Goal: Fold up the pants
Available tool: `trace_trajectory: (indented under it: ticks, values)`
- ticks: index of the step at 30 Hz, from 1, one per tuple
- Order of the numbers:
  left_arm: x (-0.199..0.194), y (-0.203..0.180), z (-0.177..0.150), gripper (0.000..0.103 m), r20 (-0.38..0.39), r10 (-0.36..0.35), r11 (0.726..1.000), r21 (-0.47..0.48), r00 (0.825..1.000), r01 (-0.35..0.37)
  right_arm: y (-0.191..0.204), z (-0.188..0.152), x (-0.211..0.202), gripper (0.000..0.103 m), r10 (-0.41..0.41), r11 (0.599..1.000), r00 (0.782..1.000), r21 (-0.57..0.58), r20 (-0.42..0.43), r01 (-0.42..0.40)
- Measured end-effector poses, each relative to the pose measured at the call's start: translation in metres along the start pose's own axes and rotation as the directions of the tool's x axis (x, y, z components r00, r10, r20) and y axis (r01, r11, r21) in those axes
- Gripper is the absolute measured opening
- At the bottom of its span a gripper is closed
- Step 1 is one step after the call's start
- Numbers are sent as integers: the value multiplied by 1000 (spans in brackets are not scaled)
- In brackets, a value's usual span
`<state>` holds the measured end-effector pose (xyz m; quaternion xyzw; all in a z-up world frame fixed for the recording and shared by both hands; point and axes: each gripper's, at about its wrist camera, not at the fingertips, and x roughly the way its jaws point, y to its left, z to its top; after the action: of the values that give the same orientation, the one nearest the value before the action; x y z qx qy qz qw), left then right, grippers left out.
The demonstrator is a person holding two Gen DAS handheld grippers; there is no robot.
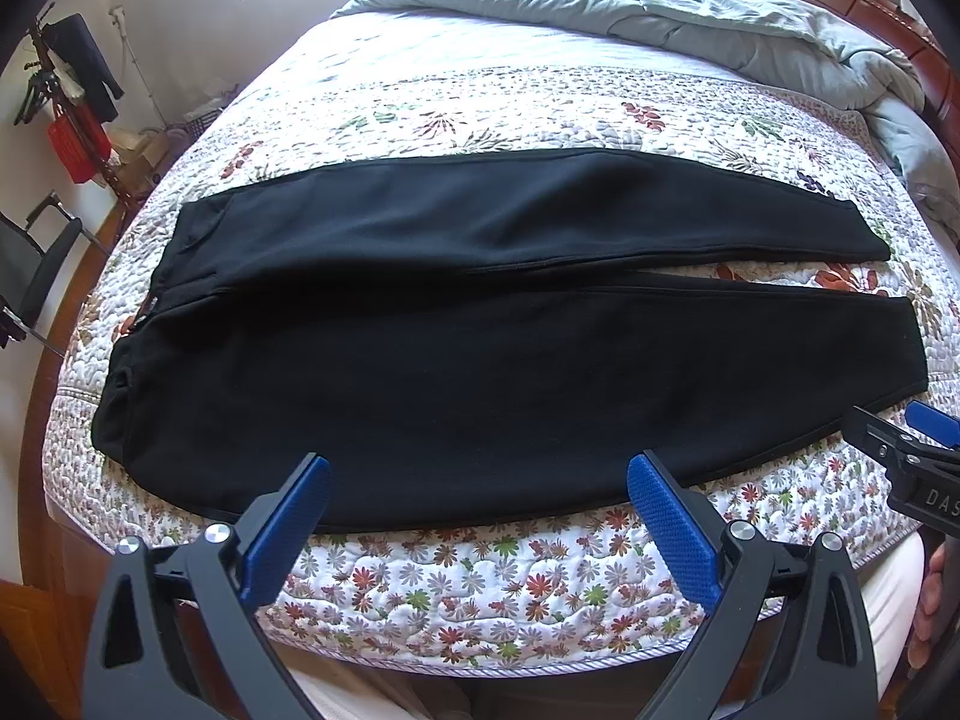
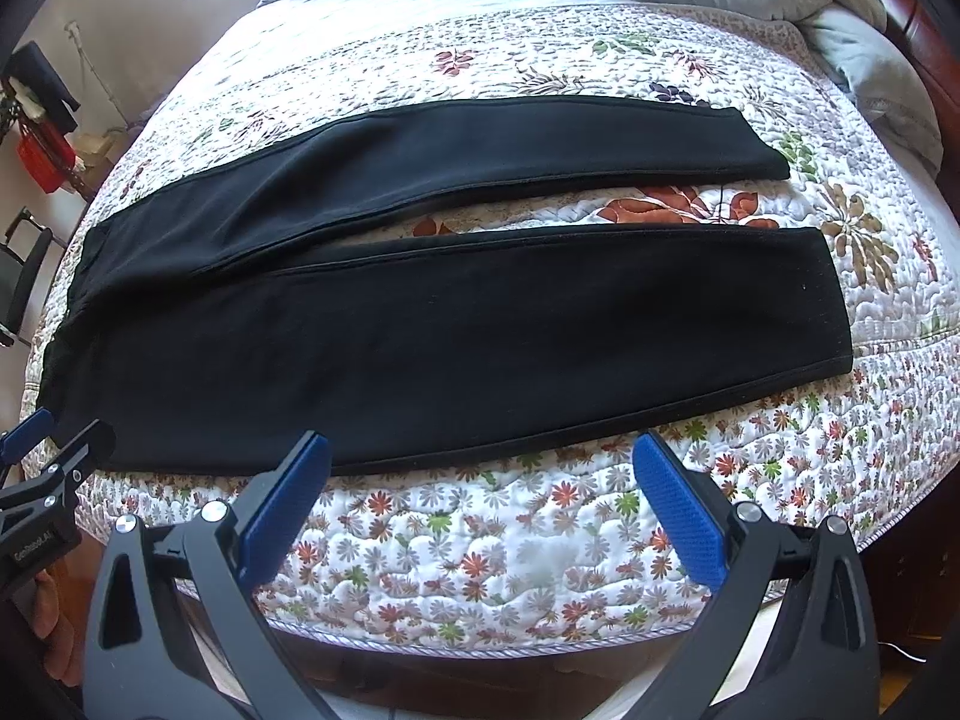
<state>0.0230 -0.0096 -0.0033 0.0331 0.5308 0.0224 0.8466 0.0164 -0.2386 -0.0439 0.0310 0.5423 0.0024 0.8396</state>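
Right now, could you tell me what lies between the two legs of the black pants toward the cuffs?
Only bare floral quilt shows between the pants legs there, clearest in the right wrist view; nothing else lies in the gap.

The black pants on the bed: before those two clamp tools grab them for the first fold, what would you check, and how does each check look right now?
1. Pants lie flat on the quilt, both legs spread side by side: ok.
2. Left gripper has its jaws wide apart, nothing between them: ok.
3. Right gripper likewise open and empty: ok.
4. Near edge of the near leg is bare and easy to reach: ok.
5. Far leg has quilt free of clutter around it for folding over: ok.
6. Waistband end lies smooth without bunching: cannot tell, since it is dark and distorted at the picture edge.
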Motion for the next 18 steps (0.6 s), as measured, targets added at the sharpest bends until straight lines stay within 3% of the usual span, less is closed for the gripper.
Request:
trace_trajectory:
  ticks: [11, 14, 18]
  values:
    - [7, -2, 3, 99, -14, -3, 1000, 7, 1000, 3, -6, 4, 7, 100, 48, 999, 999, -3, -8, -48]
    - [14, -5, 16, 99, -21, -18, 1000, 9, 1000, 18, -25, 22, 11, 100, 99, 995, 995, 17, -7, -99]
    - [20, -17, 63, 99, 30, -43, 999, 28, 999, 43, -78, 74, 14, 100, 90, 994, 995, 63, 37, -92]
